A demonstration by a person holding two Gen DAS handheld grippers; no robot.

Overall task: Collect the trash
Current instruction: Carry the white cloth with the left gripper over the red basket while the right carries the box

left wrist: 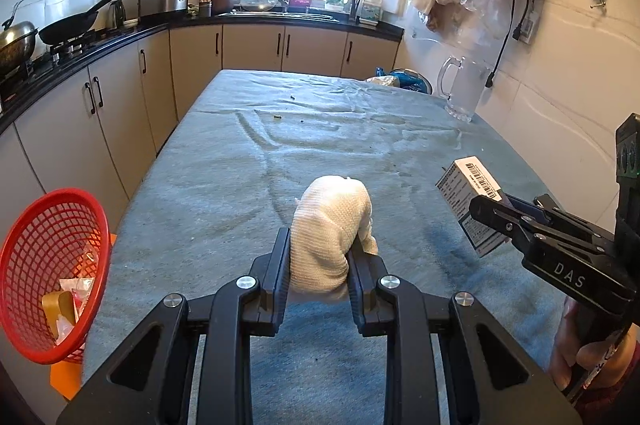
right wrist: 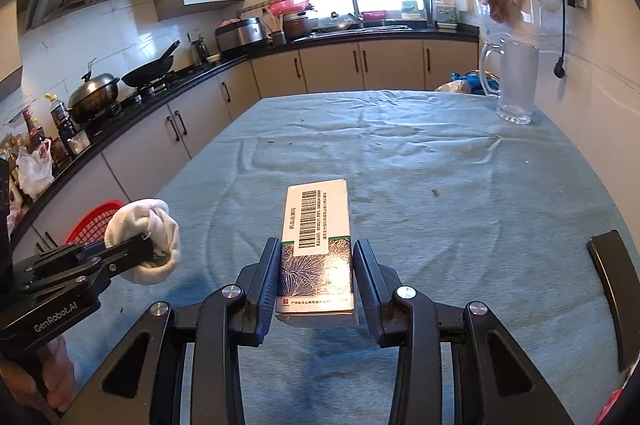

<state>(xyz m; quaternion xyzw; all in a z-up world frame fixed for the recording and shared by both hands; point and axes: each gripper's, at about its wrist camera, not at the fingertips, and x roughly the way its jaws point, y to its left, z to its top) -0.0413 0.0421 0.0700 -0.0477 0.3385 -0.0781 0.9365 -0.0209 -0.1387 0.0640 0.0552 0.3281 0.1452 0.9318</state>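
Left wrist view: left tool [left wrist: 320, 265] is gripping a cream knit rag [left wrist: 332, 225] btwn its pads, held above the blue-cloth worktop [left wrist: 224, 165]. Red basket [left wrist: 52, 273] w/ scraps is sitting off the worktop's left edge.

Right wrist view: right tool [right wrist: 316, 273] is clamping a barcoded carton [right wrist: 318, 245] lengthwise, sticking fwd over the worktop; the left tool w/ rag is showing at left, near the basket.

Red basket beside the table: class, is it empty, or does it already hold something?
Not empty. The red basket, tilted beside the table, already holds yellowish cardboard and clear wrappers at its bottom.
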